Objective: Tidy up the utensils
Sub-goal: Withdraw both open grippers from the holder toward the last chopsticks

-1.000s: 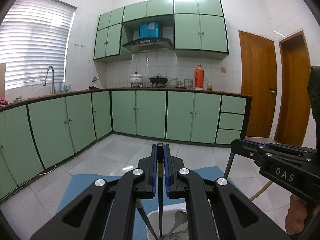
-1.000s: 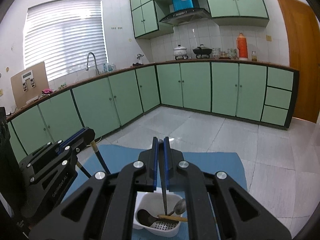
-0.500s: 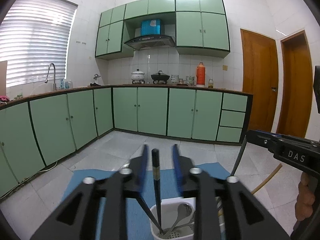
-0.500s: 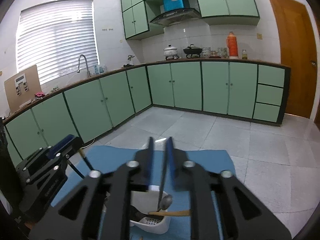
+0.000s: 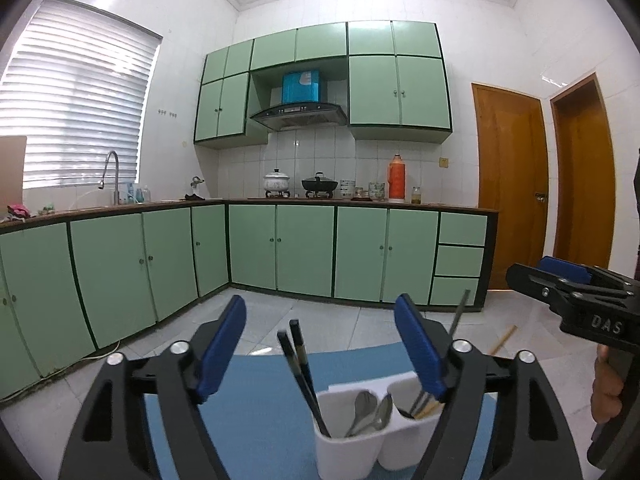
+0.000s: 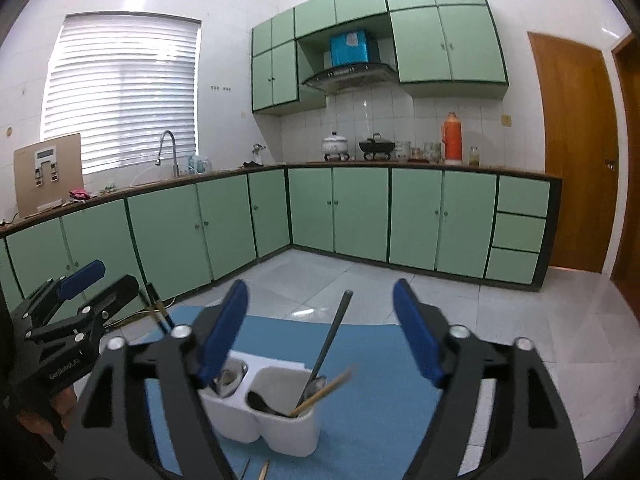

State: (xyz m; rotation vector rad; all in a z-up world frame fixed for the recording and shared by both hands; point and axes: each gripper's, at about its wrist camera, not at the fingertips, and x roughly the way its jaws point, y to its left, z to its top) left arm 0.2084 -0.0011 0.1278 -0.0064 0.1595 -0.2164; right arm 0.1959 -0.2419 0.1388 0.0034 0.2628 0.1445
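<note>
A white two-compartment utensil holder (image 5: 348,452) (image 6: 280,428) stands on a blue mat (image 5: 256,420) (image 6: 380,364). Two black chopsticks (image 5: 298,360) lean in its left compartment beside metal spoons (image 5: 366,406). They rise between my left gripper's (image 5: 320,346) opening jaws, touching neither pad. In the right wrist view a dark-handled utensil (image 6: 332,340) and a wooden stick (image 6: 324,390) stand in the other compartment. My right gripper (image 6: 320,336) is also opening around that handle without pressing on it. Each gripper shows at the edge of the other's view: right gripper (image 5: 536,274), left gripper (image 6: 104,284).
Two thin sticks (image 6: 256,472) lie on the mat near its front edge. Green kitchen cabinets (image 5: 304,248) line the far wall and the left side across a tiled floor. Wooden doors (image 5: 508,184) stand at the right. A hand (image 5: 604,392) holds the right gripper.
Both grippers went from shut to wide open. The black chopstick and the dark-handled utensil were let go into the holder. Both grippers drew back, so the holder shows more fully.
</note>
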